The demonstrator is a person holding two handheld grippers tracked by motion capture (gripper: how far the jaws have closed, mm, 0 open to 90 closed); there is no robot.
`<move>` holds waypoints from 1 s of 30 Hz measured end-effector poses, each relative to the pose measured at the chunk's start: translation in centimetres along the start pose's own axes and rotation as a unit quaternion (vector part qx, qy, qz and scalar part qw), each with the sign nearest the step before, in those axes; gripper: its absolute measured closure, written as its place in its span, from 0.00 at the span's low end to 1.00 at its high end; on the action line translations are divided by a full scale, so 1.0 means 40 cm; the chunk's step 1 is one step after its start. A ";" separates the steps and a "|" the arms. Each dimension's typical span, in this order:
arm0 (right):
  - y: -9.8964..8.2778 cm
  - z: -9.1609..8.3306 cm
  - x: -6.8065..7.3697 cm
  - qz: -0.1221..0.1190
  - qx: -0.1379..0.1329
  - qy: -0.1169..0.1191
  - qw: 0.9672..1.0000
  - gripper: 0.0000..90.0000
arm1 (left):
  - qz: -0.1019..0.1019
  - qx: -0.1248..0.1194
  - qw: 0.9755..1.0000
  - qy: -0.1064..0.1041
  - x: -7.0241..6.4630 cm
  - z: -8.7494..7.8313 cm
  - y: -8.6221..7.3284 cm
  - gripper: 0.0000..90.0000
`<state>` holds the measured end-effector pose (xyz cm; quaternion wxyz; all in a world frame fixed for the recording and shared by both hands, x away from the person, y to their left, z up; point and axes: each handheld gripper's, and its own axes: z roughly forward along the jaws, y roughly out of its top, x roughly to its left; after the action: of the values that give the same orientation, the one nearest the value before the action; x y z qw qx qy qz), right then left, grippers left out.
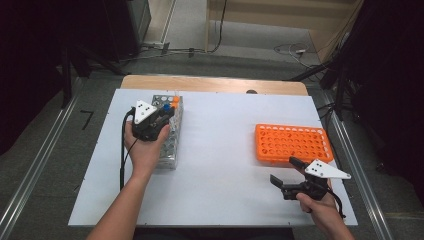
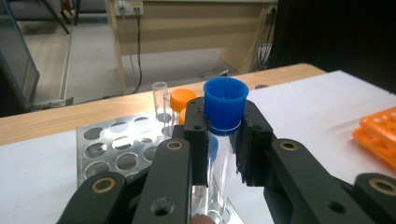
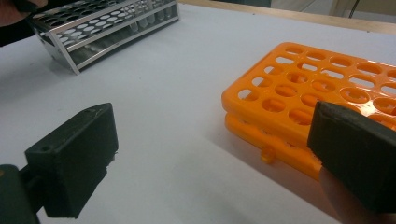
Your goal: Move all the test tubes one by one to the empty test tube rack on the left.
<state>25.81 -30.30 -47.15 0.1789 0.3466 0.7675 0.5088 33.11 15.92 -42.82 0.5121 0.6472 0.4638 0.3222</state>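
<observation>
Right gripper (image 1: 284, 175): nearest the onlooker, jaws spread wide, nothing between them, just beside the orange tube rack (image 1: 292, 142).
Left gripper (image 2: 224, 140): clamped on the blue-capped tube (image 2: 225, 112), below its cap.
Tube location: standing in the far end of the clear acrylic rack (image 1: 172, 145).
Tube axis: upright, cap up.
Direction: orange tube rack lies well apart, toward the right hand.

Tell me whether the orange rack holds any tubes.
Empty as far as visible: every hole of the orange rack shows open, with no tube or cap rising from it, in the high view and right gripper view.
</observation>
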 end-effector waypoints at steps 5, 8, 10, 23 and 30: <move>0.000 0.000 0.000 0.000 0.000 0.000 1.000 0.01 | -0.001 0.011 1.000 0.003 -0.005 0.005 -0.010 0.85; -0.001 0.000 -0.001 0.001 0.000 -0.001 1.000 0.01 | 0.000 0.016 1.000 -0.002 -0.007 0.006 -0.009 0.85; -0.001 0.001 0.000 0.000 0.000 -0.001 1.000 0.01 | 0.001 0.021 1.000 -0.005 -0.008 0.006 -0.008 0.84; -0.001 0.001 -0.002 0.001 -0.001 -0.002 1.000 0.01 | -0.011 0.015 1.000 -0.023 -0.012 -0.004 -0.003 0.63; -0.001 0.001 -0.008 0.002 -0.004 -0.004 1.000 0.01 | -0.019 0.011 0.998 -0.066 -0.025 -0.041 -0.001 0.32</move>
<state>26.03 -30.51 -47.22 0.1825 0.3499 0.7640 0.5105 31.27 15.57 -42.38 0.5403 0.6638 0.4450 0.2635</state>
